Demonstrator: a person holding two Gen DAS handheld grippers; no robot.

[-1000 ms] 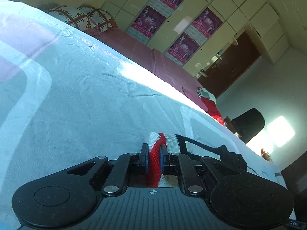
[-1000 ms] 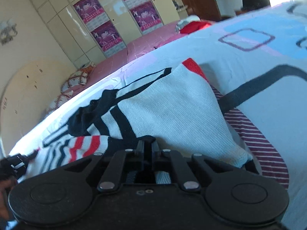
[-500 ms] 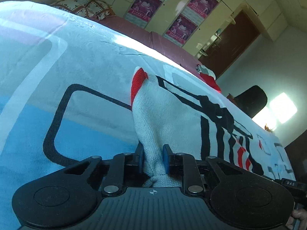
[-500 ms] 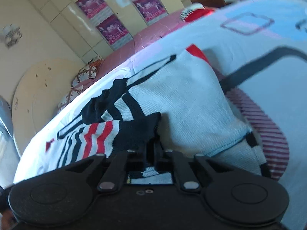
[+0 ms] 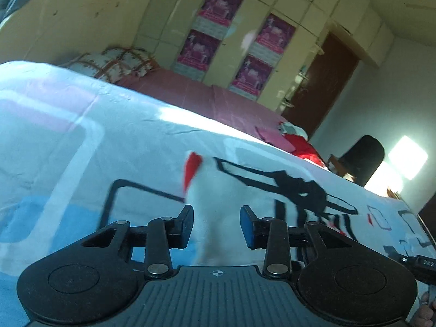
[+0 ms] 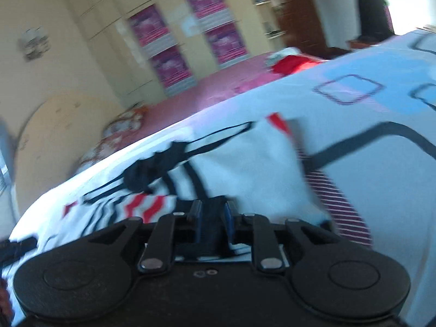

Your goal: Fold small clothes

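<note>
Between left gripper (image 5: 216, 224) fingers, spread apart: white knit of sweater (image 5: 231, 190), unpinched. Right gripper (image 6: 212, 219) nearly pressed together, pinching dark sleeve cuff (image 6: 212, 234). Sweater spread on patterned bedsheet (image 5: 54, 163), red corner at 12 o'clock. Judgement: light, soft, floppy knit; best taken at hem or cuff. Striped garment (image 6: 338, 204) at 2 o'clock, partly under sweater. No containers visible. Farther: wardrobe (image 5: 245, 41).

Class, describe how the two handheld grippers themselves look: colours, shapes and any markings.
Both are black plastic. The left gripper has two round lobes, silver pivot screws, a ribbed grey centre plate bearing a small crosshair mark, and blue pads. The right gripper looks alike, with a plain black centre; blur hides finer detail.
</note>
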